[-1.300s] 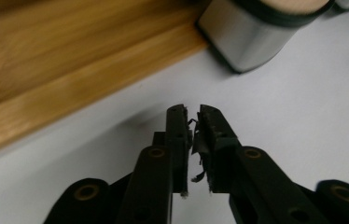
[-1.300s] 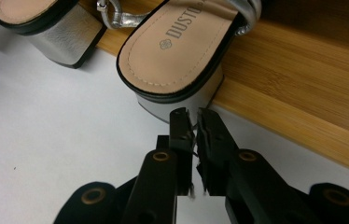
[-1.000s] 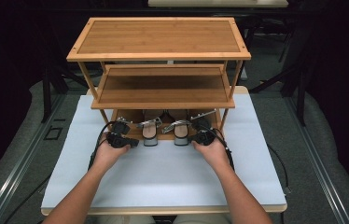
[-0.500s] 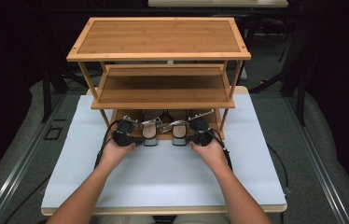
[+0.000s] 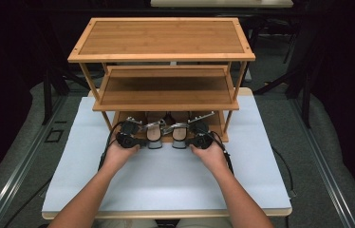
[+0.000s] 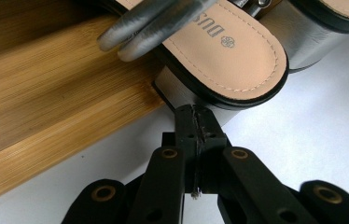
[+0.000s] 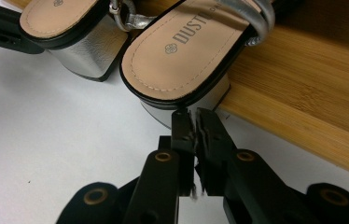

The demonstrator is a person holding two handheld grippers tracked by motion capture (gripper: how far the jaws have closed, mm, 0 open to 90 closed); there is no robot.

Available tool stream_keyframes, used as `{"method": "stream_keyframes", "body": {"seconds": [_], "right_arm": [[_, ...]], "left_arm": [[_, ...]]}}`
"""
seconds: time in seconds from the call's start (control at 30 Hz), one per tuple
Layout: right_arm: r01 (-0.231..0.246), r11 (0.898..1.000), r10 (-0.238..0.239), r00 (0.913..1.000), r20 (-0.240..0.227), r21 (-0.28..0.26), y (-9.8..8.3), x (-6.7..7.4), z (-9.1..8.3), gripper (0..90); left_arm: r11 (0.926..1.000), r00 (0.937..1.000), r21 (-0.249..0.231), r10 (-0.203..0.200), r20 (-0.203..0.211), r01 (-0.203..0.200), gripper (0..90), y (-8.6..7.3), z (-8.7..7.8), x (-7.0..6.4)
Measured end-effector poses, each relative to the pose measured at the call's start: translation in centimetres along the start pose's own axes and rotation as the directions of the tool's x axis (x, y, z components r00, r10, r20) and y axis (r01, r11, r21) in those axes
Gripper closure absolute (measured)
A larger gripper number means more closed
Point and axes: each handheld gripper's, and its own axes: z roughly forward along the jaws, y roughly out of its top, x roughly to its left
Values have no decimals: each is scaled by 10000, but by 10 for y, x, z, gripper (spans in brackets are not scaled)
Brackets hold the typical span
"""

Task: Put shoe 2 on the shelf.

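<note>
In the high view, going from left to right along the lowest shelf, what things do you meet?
Left gripper → left sandal → right sandal → right gripper.

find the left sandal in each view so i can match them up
High view: left sandal at centre, on the rack's bottom shelf.
Left gripper view: top centre, heel above the jaws.
Right gripper view: top left corner.
Shared landmark: bamboo bottom shelf.
</note>
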Motion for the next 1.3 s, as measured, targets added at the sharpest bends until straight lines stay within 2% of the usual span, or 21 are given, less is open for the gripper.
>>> {"method": "stream_keyframes", "body": {"seconds": [0.23, 0.33, 0.6, 0.77, 0.97, 1.27, 1.3], "right_arm": [[15, 10000, -15, 9999, -124, 1, 0, 0, 0, 862], [16, 10000, -16, 10000, -36, 2, 0, 0, 0, 860], [37, 10000, -38, 9999, -146, -68, -1, 0, -5, 860], [179, 9997, -180, 9998, -54, -178, -3, 0, -13, 859], [305, 9991, -303, 9995, 63, -280, -5, 0, -27, 858], [489, 9972, -477, 9986, 223, -567, -16, -1, -50, 852], [483, 9971, -460, 9982, 393, -596, -18, -1, -51, 852]], "left_arm": [[10000, 10000, 7, 17, 83, -17, 895, 0, -2, 0], [10000, 9998, 35, -30, 173, 29, 895, 0, -3, -1], [9999, 9996, 4, 154, 224, -154, 895, 2, -8, -3], [9998, 9996, -34, 202, 220, -201, 895, 4, -17, -5], [9986, 9985, -41, 535, 143, -535, 893, 4, -30, -8], [9968, 9968, -102, 796, 22, -796, 864, -6, -52, -5], [9968, 9968, -118, 796, -1, -796, 864, -8, -53, -4]]}}
